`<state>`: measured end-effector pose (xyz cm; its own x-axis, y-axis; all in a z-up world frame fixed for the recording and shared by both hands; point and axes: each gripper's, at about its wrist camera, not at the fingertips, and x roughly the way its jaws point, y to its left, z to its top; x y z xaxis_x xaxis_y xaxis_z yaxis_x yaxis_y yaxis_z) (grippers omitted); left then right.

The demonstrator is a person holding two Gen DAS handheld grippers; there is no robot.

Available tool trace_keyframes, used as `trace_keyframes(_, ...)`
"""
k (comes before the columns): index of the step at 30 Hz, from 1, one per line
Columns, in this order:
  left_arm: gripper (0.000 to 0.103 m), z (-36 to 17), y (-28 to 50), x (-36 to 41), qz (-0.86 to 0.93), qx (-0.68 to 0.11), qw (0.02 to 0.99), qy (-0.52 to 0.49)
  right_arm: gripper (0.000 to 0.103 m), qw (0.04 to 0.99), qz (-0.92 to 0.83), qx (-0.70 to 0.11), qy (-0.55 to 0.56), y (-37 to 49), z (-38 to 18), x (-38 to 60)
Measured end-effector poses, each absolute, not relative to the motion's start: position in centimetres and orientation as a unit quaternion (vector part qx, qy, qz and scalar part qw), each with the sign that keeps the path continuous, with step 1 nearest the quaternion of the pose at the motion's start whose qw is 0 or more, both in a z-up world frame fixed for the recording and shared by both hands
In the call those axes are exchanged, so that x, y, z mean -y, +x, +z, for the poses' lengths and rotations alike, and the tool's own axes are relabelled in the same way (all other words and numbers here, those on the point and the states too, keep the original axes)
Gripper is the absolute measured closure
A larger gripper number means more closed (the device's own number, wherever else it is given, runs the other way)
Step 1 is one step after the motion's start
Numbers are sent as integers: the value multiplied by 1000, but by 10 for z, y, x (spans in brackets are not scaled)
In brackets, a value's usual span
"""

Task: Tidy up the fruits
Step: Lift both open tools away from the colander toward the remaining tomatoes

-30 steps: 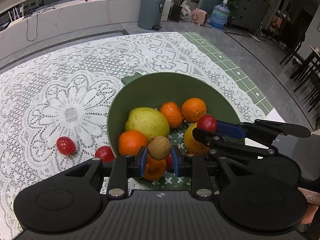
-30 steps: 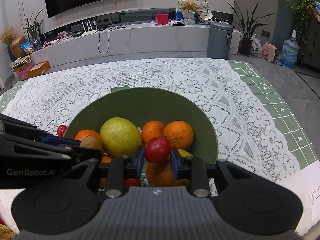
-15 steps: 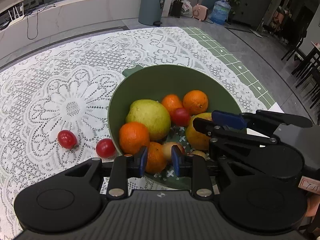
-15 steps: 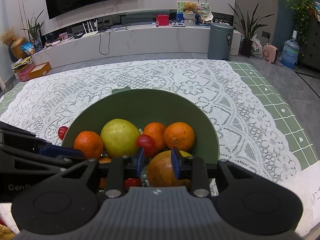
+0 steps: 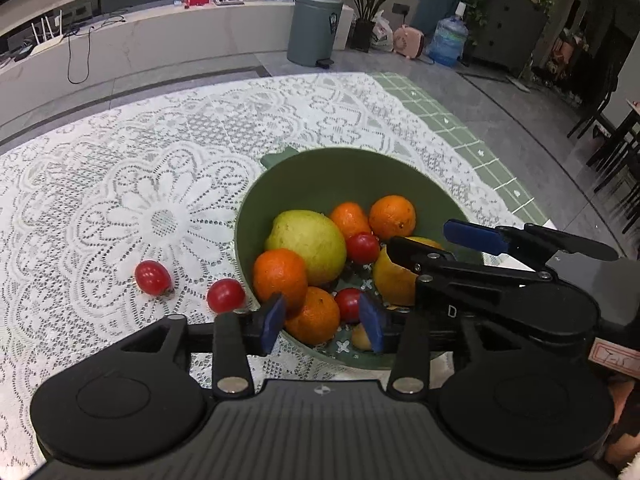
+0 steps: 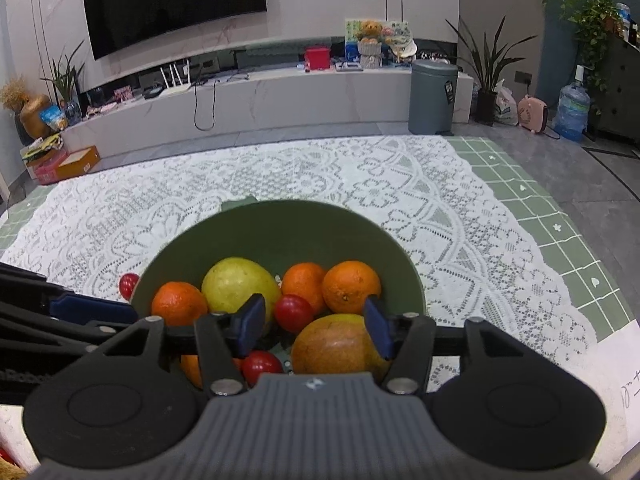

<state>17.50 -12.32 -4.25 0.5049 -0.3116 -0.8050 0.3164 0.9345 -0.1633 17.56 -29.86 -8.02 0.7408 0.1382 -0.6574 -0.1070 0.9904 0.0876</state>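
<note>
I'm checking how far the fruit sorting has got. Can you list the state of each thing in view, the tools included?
Green bowl: upright on the lace cloth, holding fruit.
Pear: in the bowl.
Oranges: in the bowl.
Two tomatoes: in the bowl.
Two tomatoes: outside the bowl, on the cloth.
Left tool: jaws opening, gripping nothing.
Right tool: jaws opening, gripping nothing.
Bin: lid closed.

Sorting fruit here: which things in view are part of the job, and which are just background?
Job:
- green bowl holding fruit
- two red tomatoes on the lace cloth
- left gripper, right gripper, jaws opening, empty

Background:
- bin
- water bottle
- TV
</note>
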Motion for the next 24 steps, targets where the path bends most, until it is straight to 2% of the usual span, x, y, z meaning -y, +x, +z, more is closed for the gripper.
trace_keyframes(4, 48, -35, 168, 116, -176, -450, 875, -4, 38, 939, 69, -337, 18, 170, -75, 297)
trace_keyframes(10, 48, -27, 158, 103, -161, -437, 885, -14, 36, 945, 64, -321, 7, 164, -69, 294)
trace_keyframes(12, 48, -24, 155, 97, -155, -434, 887, -19, 26, 948, 63, -312, 3, 161, -67, 293)
trace_keyframes(24, 47, -21, 140, 55, -117, -422, 898, -47, 25, 953, 97, -287, -23, 135, -55, 259)
